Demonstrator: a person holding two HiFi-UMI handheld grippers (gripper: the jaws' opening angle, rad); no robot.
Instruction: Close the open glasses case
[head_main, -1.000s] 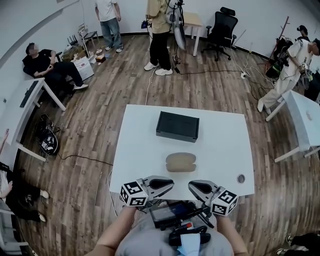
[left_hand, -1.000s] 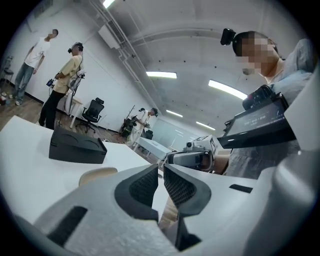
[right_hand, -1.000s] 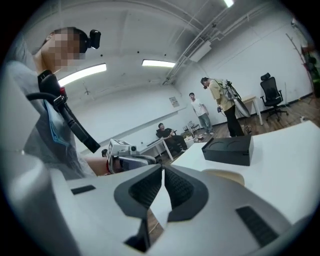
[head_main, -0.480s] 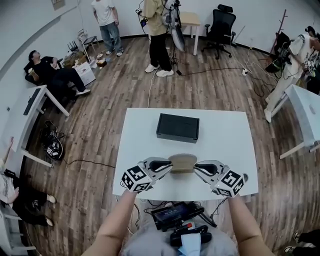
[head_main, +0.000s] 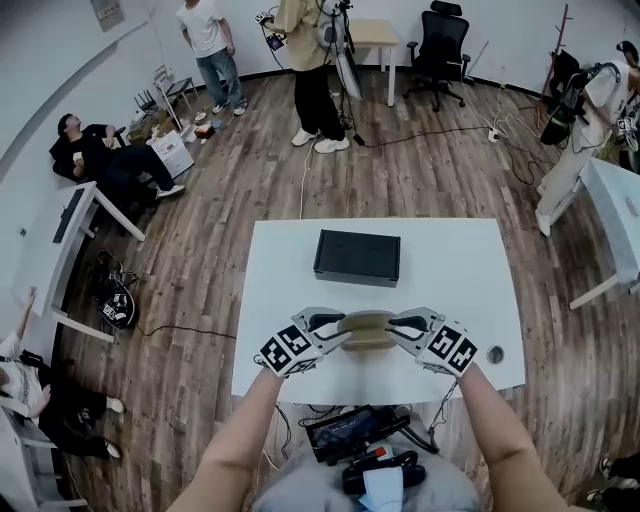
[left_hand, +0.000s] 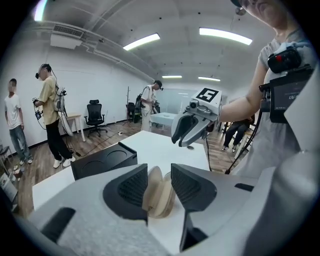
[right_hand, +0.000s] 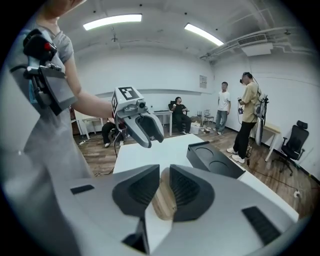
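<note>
One glasses case, left claw just opened astride its end, right claw together opposite, plain only in gripper views

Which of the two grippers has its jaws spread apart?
The left gripper: its jaws have just been opening, with the end of the case between them. The right gripper has its jaws shut together.

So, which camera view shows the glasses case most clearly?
The left gripper view: the glasses case is close and seen end-on, with its two halves slightly apart. The head view shows it small, from above; the right gripper view shows only a narrow strip.
</note>
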